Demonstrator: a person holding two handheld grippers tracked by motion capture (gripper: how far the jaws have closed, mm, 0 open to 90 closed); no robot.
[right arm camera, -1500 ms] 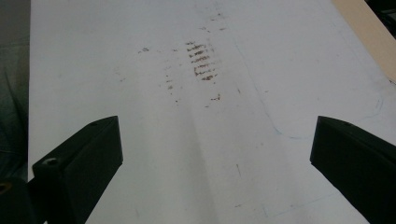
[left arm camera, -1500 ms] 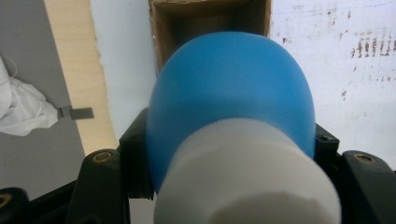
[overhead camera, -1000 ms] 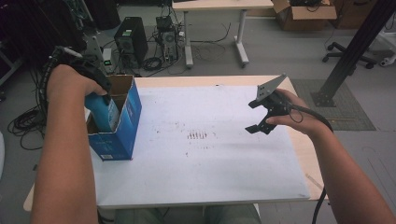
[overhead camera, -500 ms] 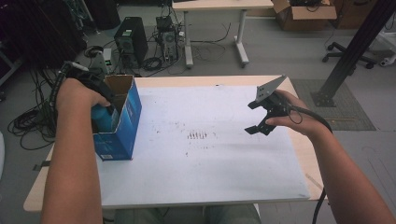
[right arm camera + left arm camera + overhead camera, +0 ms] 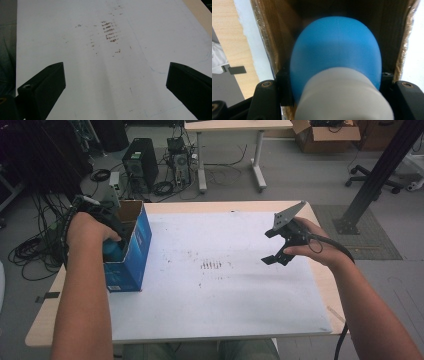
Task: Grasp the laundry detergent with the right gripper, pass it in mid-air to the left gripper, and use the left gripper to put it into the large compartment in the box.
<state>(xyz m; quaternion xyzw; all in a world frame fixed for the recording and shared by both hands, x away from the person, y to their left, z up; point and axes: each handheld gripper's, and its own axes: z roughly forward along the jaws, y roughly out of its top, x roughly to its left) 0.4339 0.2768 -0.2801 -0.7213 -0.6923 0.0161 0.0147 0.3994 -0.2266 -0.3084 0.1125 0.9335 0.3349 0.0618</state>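
Table (image 5: 230,310); blue bottle (image 5: 336,50) inside box (image 5: 131,256)

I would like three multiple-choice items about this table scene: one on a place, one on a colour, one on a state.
1. Where is the bottle?
A. inside the cardboard box
B. on the white sheet
C. on the floor

2. What colour is the outside of the box?
A. red
B. blue
C. green

3. How do the jaws of the right gripper stand?
A. shut on the bottle
B. shut on nothing
C. open, holding nothing

Key: 1 A, brown box walls surround the bottle in the left gripper view; 2 B, its side is blue in the high view; 3 C, bare sheet lies between the spread jaws.
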